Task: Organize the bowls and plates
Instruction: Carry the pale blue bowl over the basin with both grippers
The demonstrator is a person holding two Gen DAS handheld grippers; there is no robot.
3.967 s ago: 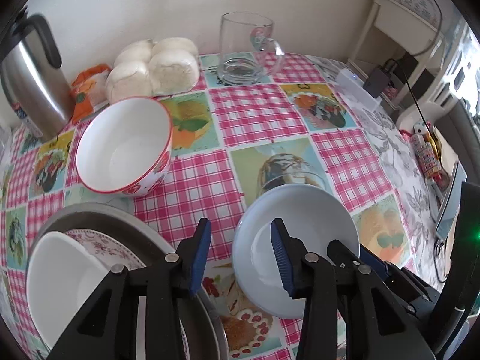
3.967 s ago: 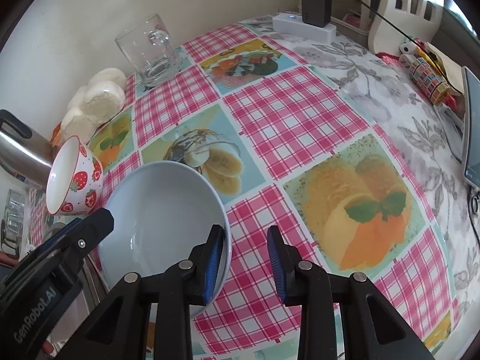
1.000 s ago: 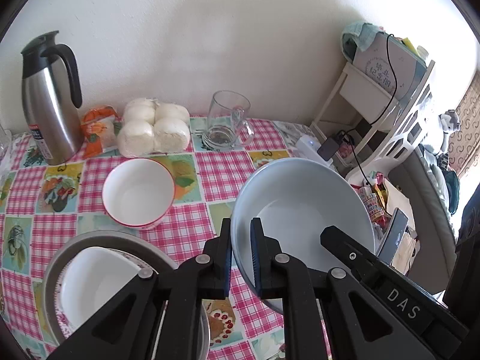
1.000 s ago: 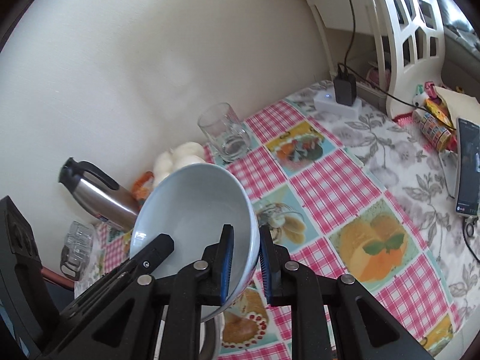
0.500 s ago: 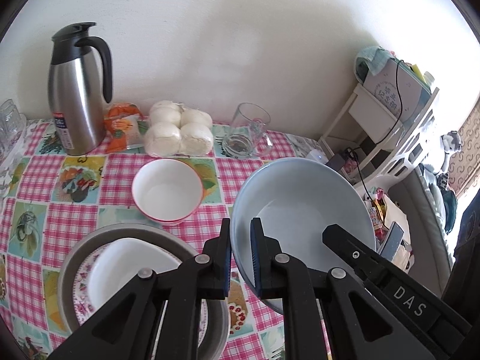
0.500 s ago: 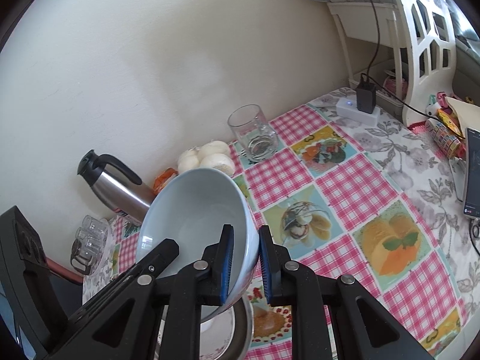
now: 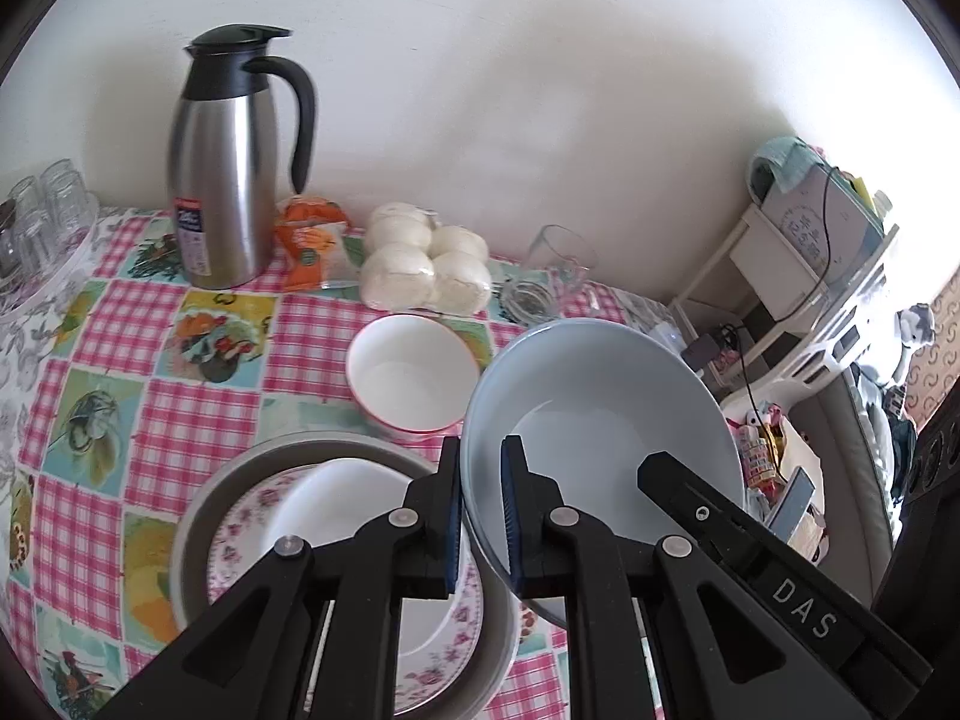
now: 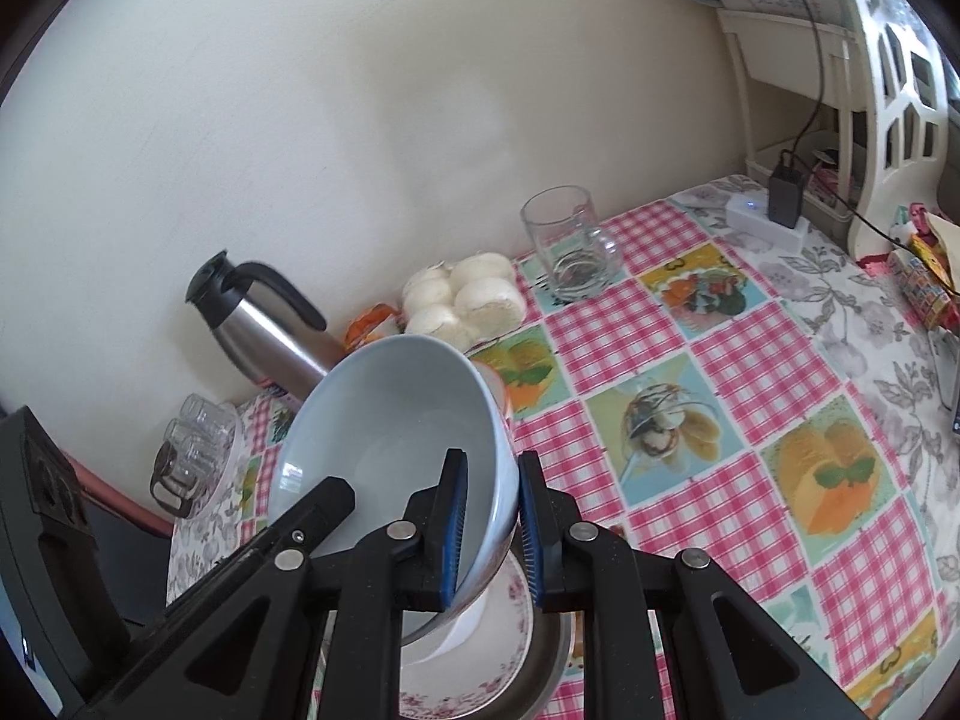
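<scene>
I have the pale blue bowl (image 7: 600, 438) pinched from both sides and held in the air above the table (image 7: 180, 402). My left gripper (image 7: 481, 516) is clamped narrow on the bowl's rim at about nine o'clock, one blue pad inside the wall and one outside. My right gripper (image 8: 487, 516) grips the opposite rim the same way, its jaws a little wider around the thicker wall. In the left wrist view the bowl sits at four o'clock from the red-rimmed bowl (image 7: 414, 378). Below, at seven o'clock, a grey plate (image 7: 198, 516) carries a floral plate (image 7: 231, 540) with a white bowl (image 7: 342, 498) on top. The steel jug (image 7: 228, 180) stands at eleven o'clock.
</scene>
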